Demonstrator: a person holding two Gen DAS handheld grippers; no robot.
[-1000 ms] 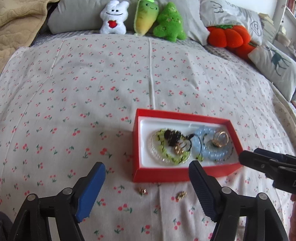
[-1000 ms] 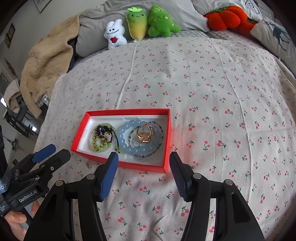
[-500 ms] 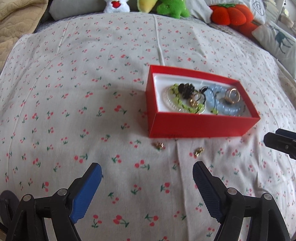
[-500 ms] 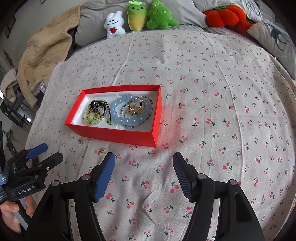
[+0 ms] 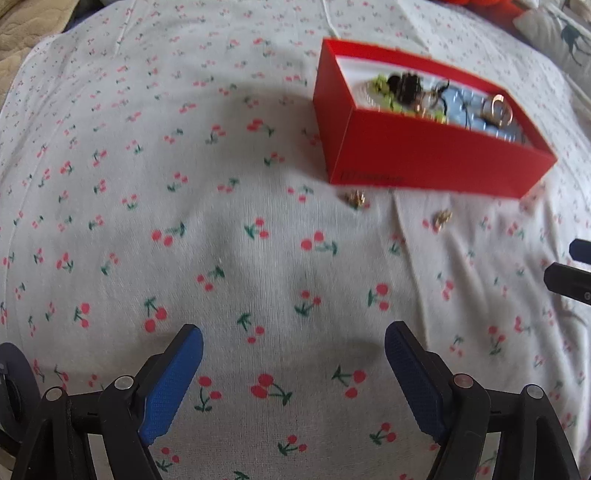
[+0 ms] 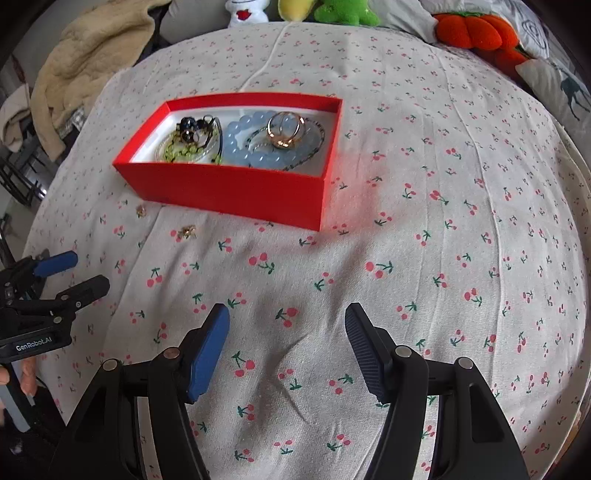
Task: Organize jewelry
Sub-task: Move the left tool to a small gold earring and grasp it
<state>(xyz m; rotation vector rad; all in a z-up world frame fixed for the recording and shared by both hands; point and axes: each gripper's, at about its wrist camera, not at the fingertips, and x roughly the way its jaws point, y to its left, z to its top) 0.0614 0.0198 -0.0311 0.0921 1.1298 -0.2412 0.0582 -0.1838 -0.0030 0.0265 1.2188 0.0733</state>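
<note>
A red box (image 6: pixel 229 190) sits on the cherry-print bedsheet and holds a pale blue bead bracelet (image 6: pixel 255 149), gold rings (image 6: pixel 286 129), a green bead bracelet (image 6: pixel 181 150) and a dark beaded piece (image 6: pixel 192 124). Two small gold earrings lie loose on the sheet just in front of the box (image 5: pixel 424 158), one to the left (image 5: pixel 355 198) (image 6: pixel 140 210) and one to the right (image 5: pixel 442 218) (image 6: pixel 187 231). My left gripper (image 5: pixel 293 332) (image 6: pixel 70 273) is open over bare sheet, short of the earrings. My right gripper (image 6: pixel 288 314) (image 5: pixel 569 273) is open too, with nothing between its fingers.
Plush toys (image 6: pixel 347 11) and an orange pumpkin cushion (image 6: pixel 476 31) line the head of the bed. A beige blanket (image 6: pixel 85 55) is bunched at the far left. A person's fingers (image 6: pixel 27 376) hold the left gripper's handle near the bed's left edge.
Both grippers have sunk toward the sheet and tipped further down. The red box and earrings sit higher in both views, and the plush toys have left the left wrist view.
</note>
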